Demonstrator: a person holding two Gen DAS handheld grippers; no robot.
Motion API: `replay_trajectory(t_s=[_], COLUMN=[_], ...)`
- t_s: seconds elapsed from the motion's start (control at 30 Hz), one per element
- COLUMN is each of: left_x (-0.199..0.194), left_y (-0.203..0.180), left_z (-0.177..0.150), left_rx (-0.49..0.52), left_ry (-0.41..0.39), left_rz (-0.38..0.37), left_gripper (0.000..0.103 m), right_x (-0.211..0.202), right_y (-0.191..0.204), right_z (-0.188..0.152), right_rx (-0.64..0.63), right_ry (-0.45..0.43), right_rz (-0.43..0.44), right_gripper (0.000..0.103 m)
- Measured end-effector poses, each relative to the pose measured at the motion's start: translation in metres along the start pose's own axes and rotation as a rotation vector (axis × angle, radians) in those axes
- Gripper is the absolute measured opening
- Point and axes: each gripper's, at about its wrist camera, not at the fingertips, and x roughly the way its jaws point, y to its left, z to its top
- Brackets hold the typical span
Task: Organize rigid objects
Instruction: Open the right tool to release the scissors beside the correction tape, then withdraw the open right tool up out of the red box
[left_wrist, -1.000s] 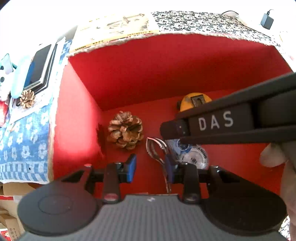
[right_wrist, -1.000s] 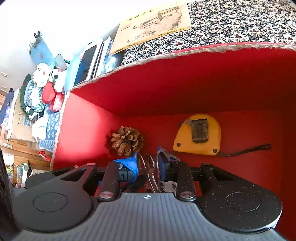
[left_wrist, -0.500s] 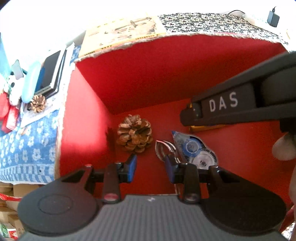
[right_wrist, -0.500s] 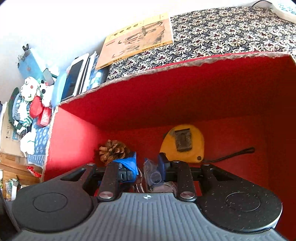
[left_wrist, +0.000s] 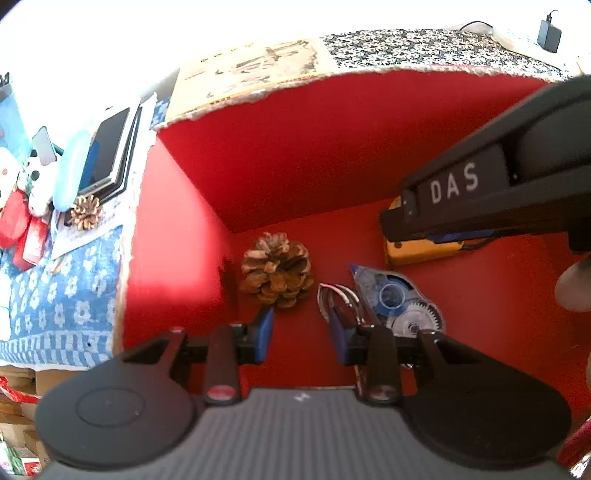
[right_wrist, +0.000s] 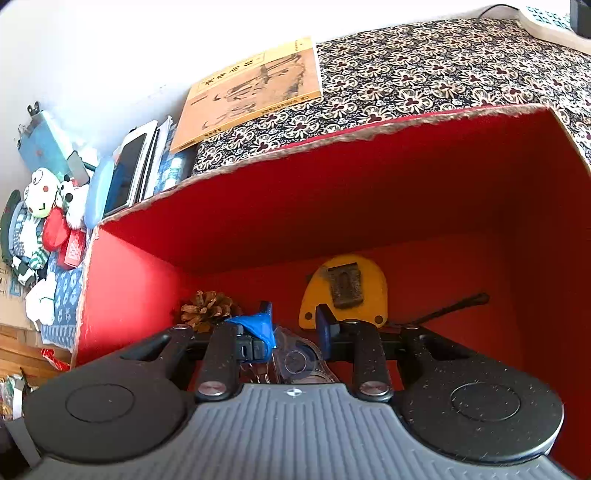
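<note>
A red box (right_wrist: 369, 206) with a frayed rim is seen standing on a patterned cloth (right_wrist: 443, 66), on which a yellow book (right_wrist: 251, 92) is laid behind the box. On the box floor a yellow tape measure (right_wrist: 347, 288) is seen near the back wall, a pine cone (left_wrist: 277, 269) toward the left wall, and a clear correction-tape dispenser (left_wrist: 399, 299) between them, with nail clippers (left_wrist: 338, 301) just beside it. The left tool (left_wrist: 301, 332) is held open and empty above the floor. The right tool (right_wrist: 293, 325) is likewise spread open, nothing gripped.
</note>
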Motion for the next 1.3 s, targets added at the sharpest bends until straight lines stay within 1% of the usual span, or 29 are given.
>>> replay_trajectory(t_s=[0.27, 0.37, 0.47, 0.57, 0.63, 0.73, 0.93, 1.07, 1.2, 1.23, 1.3], left_x=[0.002, 0.002, 0.002, 0.002, 0.002, 0.0, 0.0, 0.002, 0.002, 0.001, 0.002], left_y=[0.001, 0.002, 0.002, 0.003, 0.002, 0.002, 0.001, 0.001, 0.0, 0.0, 0.0], left_z=[-0.001, -0.001, 0.0, -0.001, -0.001, -0.001, -0.002, -0.002, -0.002, -0.002, -0.001], left_rx=[-0.001, -0.001, -0.001, 0.004, 0.006, 0.005, 0.0, -0.004, -0.004, -0.003, -0.001], left_ry=[-0.002, 0.0, 0.004, 0.008, 0.007, 0.004, 0.001, 0.002, 0.002, 0.002, 0.006], left_rz=[-0.018, -0.023, -0.03, -0.037, -0.037, -0.036, -0.026, -0.015, -0.006, -0.006, -0.002], left_gripper=[0.035, 0.035, 0.035, 0.035, 0.035, 0.035, 0.034, 0.034, 0.035, 0.035, 0.035], right_x=[0.0, -0.005, -0.012, -0.014, -0.019, -0.022, -0.023, -0.025, -0.02, -0.021, -0.021], right_y=[-0.008, -0.013, -0.01, -0.012, -0.018, -0.021, -0.029, -0.023, -0.016, -0.015, -0.016], right_z=[0.001, 0.001, -0.002, -0.005, -0.005, -0.007, -0.006, -0.012, -0.014, -0.015, -0.014], right_rx=[0.057, 0.082, 0.027, -0.018, -0.007, -0.04, -0.025, -0.058, -0.123, -0.137, -0.132], right_ry=[0.016, 0.012, -0.001, 0.014, 0.009, -0.002, -0.01, -0.049, -0.028, -0.036, -0.039], right_rz=[0.0, -0.053, -0.107, -0.129, -0.129, -0.171, -0.139, -0.151, -0.167, -0.165, -0.164], right_gripper=[0.008, 0.008, 0.008, 0.008, 0.008, 0.008, 0.008, 0.008, 0.007, 0.007, 0.007])
